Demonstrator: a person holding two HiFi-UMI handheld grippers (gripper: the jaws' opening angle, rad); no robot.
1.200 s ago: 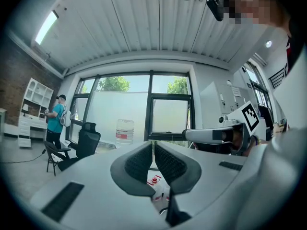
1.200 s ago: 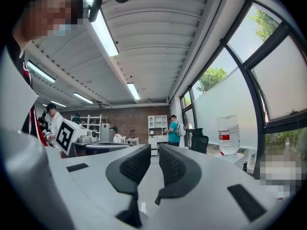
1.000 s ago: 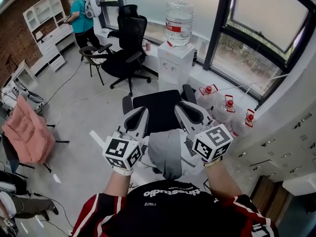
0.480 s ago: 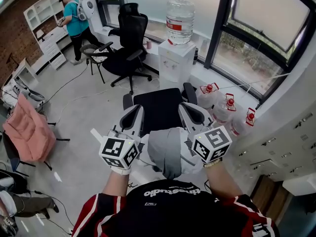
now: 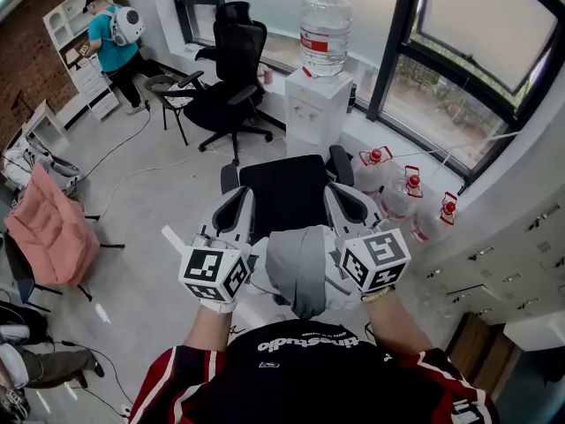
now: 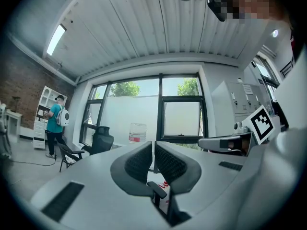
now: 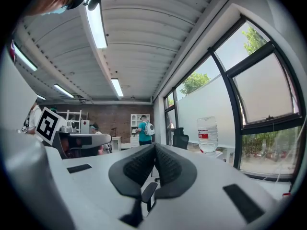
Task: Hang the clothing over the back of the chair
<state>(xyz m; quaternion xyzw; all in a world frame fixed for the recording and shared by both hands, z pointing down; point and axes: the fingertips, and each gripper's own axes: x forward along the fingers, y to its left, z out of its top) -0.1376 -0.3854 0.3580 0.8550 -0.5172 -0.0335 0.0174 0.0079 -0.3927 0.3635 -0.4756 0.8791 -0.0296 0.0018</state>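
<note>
While grey clothing (image 5: 296,268) is draping the black chair (image 5: 287,193), you are flanking it, left gripper (image 5: 237,205), right gripper (image 5: 346,203), fingers (image 6: 170,164) pressed together.

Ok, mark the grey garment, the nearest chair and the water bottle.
Garment (image 5: 298,268): head view, middle of the grey cloth.
Chair (image 5: 284,193): head view, on its black seat.
Water bottle (image 5: 327,20): head view, on its clear body.
</note>
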